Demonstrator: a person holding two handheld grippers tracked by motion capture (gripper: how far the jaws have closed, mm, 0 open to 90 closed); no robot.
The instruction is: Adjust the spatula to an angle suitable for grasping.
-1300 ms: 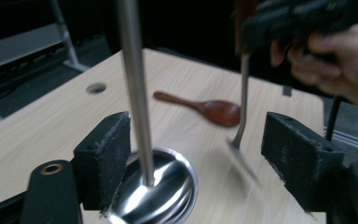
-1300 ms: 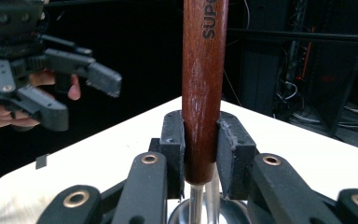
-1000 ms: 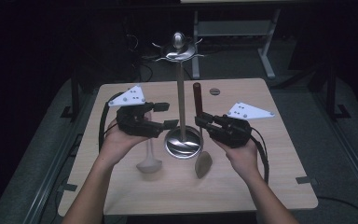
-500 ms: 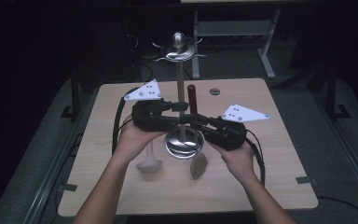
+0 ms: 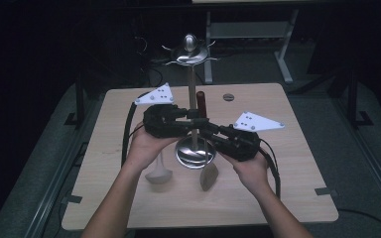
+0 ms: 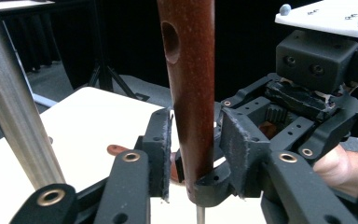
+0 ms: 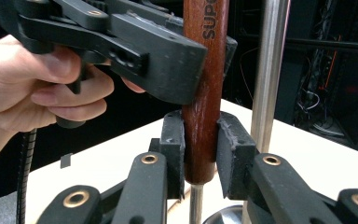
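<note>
1. Utensil handle (image 5: 201,103): dark reddish-brown wood, round, glossy. Stands upright just beside the stand's pole, above the table. A hanging hole (image 6: 169,42) pierces it near the top; dark printed lettering (image 7: 210,21) runs lengthwise along one face.
2. Metal shank (image 7: 195,204): thin, silver, straight. It leaves the handle's lower end and runs straight down.

Small dark disc (image 5: 228,96) on table (image 5: 302,163)

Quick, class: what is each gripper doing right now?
Left gripper: jaws have just been closing around the brown wooden handle, pads not yet pressing; open.
Right gripper: shut on that handle.
</note>
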